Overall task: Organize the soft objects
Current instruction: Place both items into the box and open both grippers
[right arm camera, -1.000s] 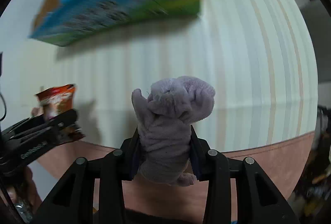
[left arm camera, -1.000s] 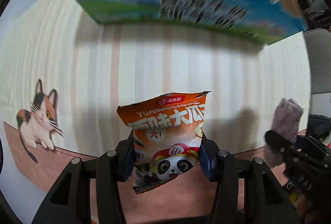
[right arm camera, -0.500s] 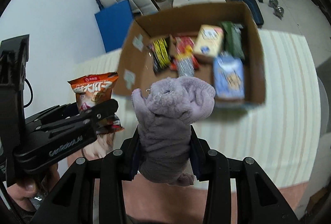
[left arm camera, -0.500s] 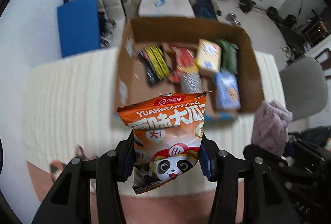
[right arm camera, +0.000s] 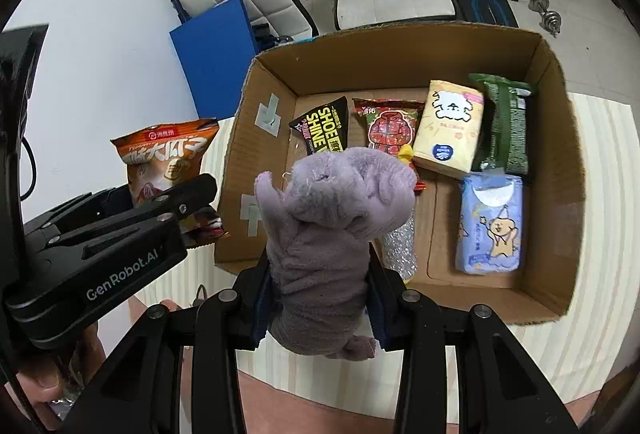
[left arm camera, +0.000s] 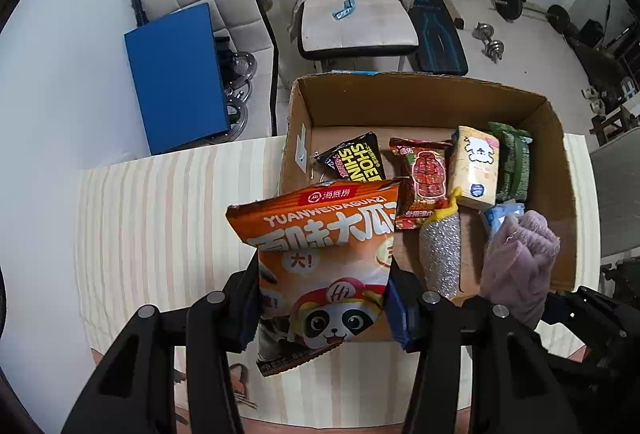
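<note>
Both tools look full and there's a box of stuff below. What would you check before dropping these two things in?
1. Left tool grips the orange snack bag firmly: ok.
2. Right tool grips the purple plush cloth firmly: ok.
3. Cardboard box open on top: ok.
4. Bare floor in the box's near-left part for a drop: ok.
5. Snack bag over the box: not ok in the right wrist view, where it hangs outside the left wall.
6. Tools apart from each other: ok.
</note>
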Demonstrator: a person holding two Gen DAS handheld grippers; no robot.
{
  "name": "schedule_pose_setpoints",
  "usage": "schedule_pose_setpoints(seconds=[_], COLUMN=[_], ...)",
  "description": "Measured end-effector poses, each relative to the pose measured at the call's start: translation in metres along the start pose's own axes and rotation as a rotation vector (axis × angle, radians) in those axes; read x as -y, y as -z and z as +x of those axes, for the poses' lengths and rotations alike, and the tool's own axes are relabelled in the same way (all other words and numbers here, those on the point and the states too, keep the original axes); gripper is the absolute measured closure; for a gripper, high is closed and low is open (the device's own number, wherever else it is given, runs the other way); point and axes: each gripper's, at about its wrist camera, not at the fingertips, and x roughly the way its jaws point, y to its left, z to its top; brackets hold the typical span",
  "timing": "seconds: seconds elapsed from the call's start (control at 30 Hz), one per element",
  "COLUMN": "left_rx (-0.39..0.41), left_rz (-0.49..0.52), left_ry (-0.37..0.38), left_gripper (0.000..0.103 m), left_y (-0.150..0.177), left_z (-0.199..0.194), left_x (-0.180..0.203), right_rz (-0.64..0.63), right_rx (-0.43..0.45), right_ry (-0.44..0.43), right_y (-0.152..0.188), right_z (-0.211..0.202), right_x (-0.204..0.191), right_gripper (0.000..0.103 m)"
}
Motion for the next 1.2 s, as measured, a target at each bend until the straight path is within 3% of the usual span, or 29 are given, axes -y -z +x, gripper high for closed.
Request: schedule_pose_setpoints(seconds=[0.1,0.37,0.6,0.67,0.7,0.77,0.87,0.93,1.03,1.13,1.2], left_rx=[-0.058,-0.309,-0.395,-0.435,-0.449,-0.463,-0.450,-0.434,-0.407,-0.377,-0.348], left_rz=[-0.004,-0.055,-0.049,-0.071,-0.089,-0.107,-0.108,-0.103,-0.089,-0.085,-0.079], left_ry=[0.032,0.142,0.164,0.181,0.194,0.222,0.223,0.217,0.201,0.197,0.192], left_gripper=[0.055,0.055,0.053,0.053,0.053,0.052,0.049,0.039,0.039,0.037,0.024], left_y=[-0.007,-0.020,-0.020,-0.019,-0.018,-0.016,-0.017,-0.018,-0.020,-0.021,-0.019], left_z=[0.019,0.093,0.118,0.124,0.127,0.131,0.130,0.128,0.120,0.110,0.100], left_x=[-0.001,-0.006,-0.004,-0.004,-0.005,-0.007,-0.007,-0.007,-0.008,-0.006,-0.009], right_rz=[0.018,0.071,0.082,0.087,0.092,0.102,0.097,0.091,0.081,0.077,0.065], right_rx=[-0.015,-0.076,-0.121,-0.134,-0.136,-0.138,-0.136,-0.136,-0.130,-0.117,-0.108], right_ry=[-0.008,-0.025,-0.019,-0.018,-0.017,-0.012,0.004,0.024,0.038,0.061,0.092], right_y=[-0.005,-0.016,-0.018,-0.019,-0.020,-0.020,-0.022,-0.022,-0.022,-0.024,-0.018], right_z=[0.015,0.061,0.089,0.096,0.098,0.101,0.102,0.101,0.095,0.084,0.076], right_x=[0.002,0.010,0.013,0.013,0.014,0.015,0.014,0.013,0.014,0.015,0.020], right_gripper=[0.061,0.061,0.060,0.058,0.052,0.039,0.037,0.034,0.023,0.022,0.013])
